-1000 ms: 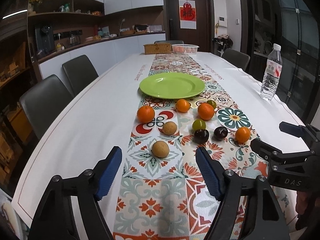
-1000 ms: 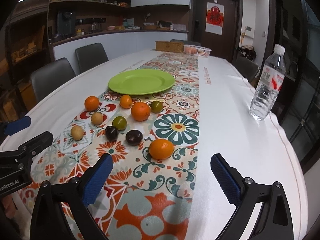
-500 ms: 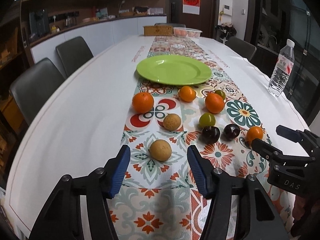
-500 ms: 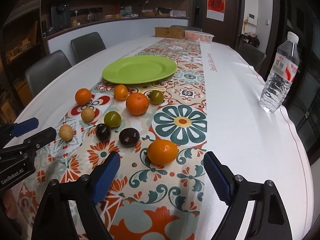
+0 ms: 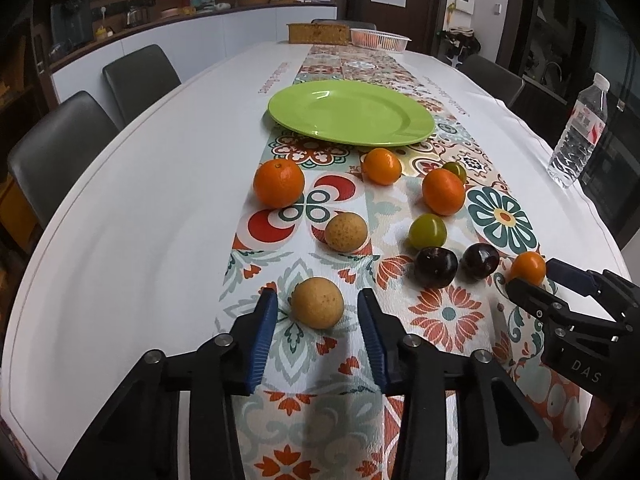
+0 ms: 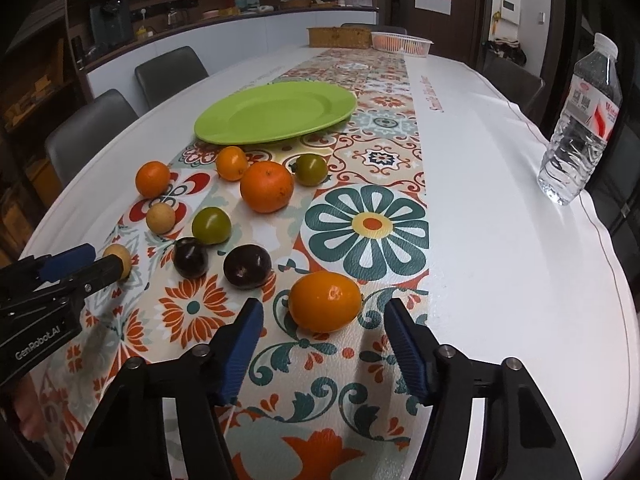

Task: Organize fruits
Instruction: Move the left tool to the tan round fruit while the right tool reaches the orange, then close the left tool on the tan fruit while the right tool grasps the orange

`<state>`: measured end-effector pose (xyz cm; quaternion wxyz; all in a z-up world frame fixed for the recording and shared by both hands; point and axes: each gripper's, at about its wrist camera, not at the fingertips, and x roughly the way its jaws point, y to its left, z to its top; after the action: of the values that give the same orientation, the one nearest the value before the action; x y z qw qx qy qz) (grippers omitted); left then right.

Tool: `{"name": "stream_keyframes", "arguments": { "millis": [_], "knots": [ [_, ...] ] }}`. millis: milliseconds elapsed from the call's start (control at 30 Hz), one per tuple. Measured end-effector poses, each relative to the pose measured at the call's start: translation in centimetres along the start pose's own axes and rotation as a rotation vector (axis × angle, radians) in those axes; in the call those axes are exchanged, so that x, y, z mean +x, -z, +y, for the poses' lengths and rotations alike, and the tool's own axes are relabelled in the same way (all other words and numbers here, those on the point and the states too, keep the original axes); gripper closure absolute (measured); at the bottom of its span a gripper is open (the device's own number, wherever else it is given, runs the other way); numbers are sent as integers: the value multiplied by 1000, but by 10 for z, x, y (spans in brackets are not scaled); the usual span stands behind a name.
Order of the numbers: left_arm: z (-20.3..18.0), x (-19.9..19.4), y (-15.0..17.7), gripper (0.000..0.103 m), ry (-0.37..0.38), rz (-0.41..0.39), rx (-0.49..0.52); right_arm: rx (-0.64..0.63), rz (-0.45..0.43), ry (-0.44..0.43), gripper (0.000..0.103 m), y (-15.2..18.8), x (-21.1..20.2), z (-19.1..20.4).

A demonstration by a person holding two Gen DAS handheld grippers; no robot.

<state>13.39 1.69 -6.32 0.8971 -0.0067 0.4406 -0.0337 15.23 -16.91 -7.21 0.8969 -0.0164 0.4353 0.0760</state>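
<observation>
Several fruits lie on a patterned table runner (image 5: 440,312) in front of an empty green plate (image 5: 351,113), which also shows in the right wrist view (image 6: 276,112). My left gripper (image 5: 317,310) is open, its blue pads on either side of a tan round fruit (image 5: 317,302), not touching it. My right gripper (image 6: 325,322) is open around an orange fruit (image 6: 325,301), which also shows in the left wrist view (image 5: 528,268), with gaps on both sides. Oranges (image 5: 279,183), green fruits (image 5: 427,231), dark plums (image 5: 435,267) and another tan fruit (image 5: 345,231) lie between.
A water bottle (image 6: 576,128) stands near the table's right edge. A wicker box (image 5: 319,33) and a white basket (image 5: 380,39) sit at the far end. Grey chairs (image 5: 60,148) line the left side. White tablecloth (image 6: 500,240) flanks the runner.
Both grippers have moved forward and down to the table. The left one has narrowed around the tan fruit; the right one now brackets the orange fruit.
</observation>
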Motion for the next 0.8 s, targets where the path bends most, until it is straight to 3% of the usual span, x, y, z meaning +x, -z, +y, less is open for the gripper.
{"name": "stream_keyframes", "arguments": {
  "millis": [233,433,800],
  "knots": [
    [0,7,-2,74,-1,26,-4,6,26,-7,51,-1,6,-1],
    [1,7,-3,74,-4,28,1,17,36,-13,62,-2,9,-4],
    [-7,-8,-5,74,2,-1,28,-6,16,-38,62,-7,-1,-1]
  ]
}}
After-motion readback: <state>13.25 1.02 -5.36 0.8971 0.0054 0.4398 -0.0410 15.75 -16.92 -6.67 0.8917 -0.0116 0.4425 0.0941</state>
